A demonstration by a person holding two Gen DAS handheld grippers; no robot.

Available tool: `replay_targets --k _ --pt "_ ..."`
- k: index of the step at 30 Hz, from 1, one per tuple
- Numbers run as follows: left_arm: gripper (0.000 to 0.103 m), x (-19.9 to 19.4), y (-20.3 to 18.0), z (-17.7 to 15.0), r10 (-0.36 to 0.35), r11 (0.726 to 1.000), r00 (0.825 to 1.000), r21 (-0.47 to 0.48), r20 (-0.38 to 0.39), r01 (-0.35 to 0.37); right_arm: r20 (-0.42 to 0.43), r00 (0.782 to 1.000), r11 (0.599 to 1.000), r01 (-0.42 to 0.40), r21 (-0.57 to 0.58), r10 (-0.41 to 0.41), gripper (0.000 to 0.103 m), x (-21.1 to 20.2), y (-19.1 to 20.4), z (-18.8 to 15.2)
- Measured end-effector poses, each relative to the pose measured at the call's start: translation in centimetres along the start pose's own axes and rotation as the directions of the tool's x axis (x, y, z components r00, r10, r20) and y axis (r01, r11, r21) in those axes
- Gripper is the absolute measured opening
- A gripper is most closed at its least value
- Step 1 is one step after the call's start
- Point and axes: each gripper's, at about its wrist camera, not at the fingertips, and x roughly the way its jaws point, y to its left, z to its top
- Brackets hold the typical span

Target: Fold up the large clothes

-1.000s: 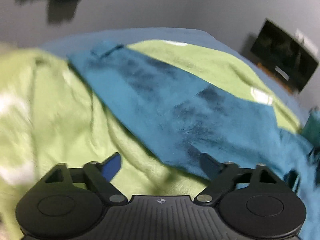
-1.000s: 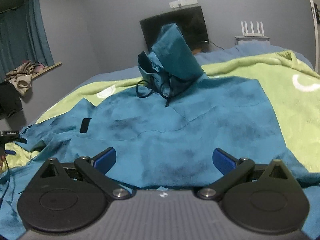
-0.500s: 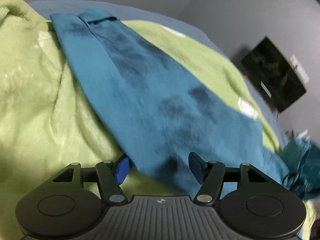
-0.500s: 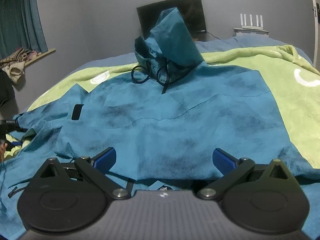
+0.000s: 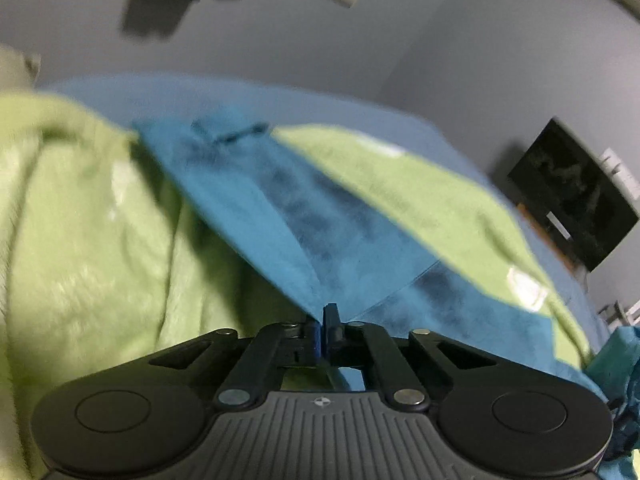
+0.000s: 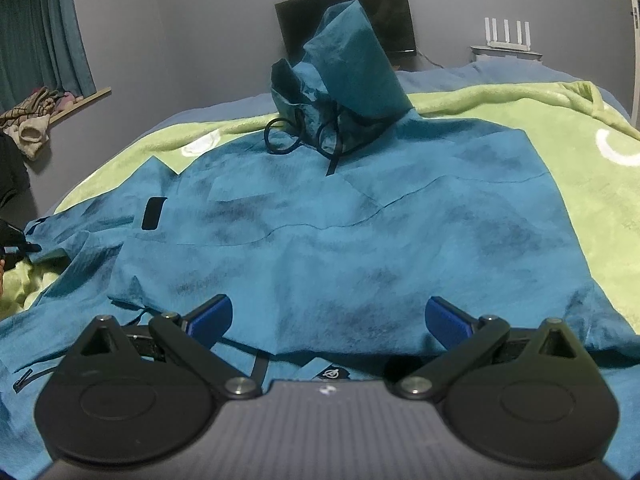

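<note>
A large teal hooded garment (image 6: 360,240) lies spread on a light green blanket (image 6: 592,184) on the bed. Its hood (image 6: 348,76) stands up at the far end, with dark drawstrings hanging below it. My right gripper (image 6: 328,316) is open just above the near hem, nothing between its blue pads. In the left wrist view a long teal sleeve or side panel (image 5: 280,208) runs away over the blanket (image 5: 88,248). My left gripper (image 5: 325,322) is shut, its pads pinching the near edge of that teal cloth.
A dark screen (image 6: 344,20) hangs on the grey wall behind the bed, with a white router (image 6: 506,38) to its right. Teal curtains (image 6: 40,36) and a ledge with piled clothes (image 6: 32,114) are at the left. A blue sheet (image 5: 200,92) shows beyond the blanket.
The left jaws have gone from wide open to pressed together on the teal cloth's edge, and that view has swung. The right gripper has stayed open and edged slightly closer to the hem.
</note>
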Motion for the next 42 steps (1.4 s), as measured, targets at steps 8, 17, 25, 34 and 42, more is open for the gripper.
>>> replay_targets --k 8,17,25,34,42 --pt "0.001 -6.5 -6.7 1.0 -0.152 0.951 0.979 0.289 0.137 0.107 -0.009 1.000 1.000 -0.019 0.003 0.019 0.103 0.3 -0.1 -0.1" --pt "0.001 -15.5 -21.6 -4.8 -0.561 0.709 0.823 0.565 0.089 0.422 -0.003 0.999 0.999 -0.032 0.014 0.032 0.103 0.0 -0.5 -0.3" --pt "0.015 -17.8 -32.6 -20.0 -0.660 0.400 0.711 0.688 -0.242 0.605 0.003 0.999 0.999 -0.034 0.024 0.034 0.103 -0.3 -0.6 -0.6" --pt "0.103 -17.3 -29.1 -24.9 -0.544 0.468 0.785 0.670 -0.297 0.577 0.008 0.999 0.998 -0.043 0.033 0.043 0.103 -0.5 -0.9 -0.8" --pt "0.103 -16.1 -20.6 -21.6 -0.294 0.657 0.942 0.682 -0.162 0.322 -0.006 1.000 0.999 -0.027 -0.030 0.026 0.103 -0.4 0.3 -0.4"
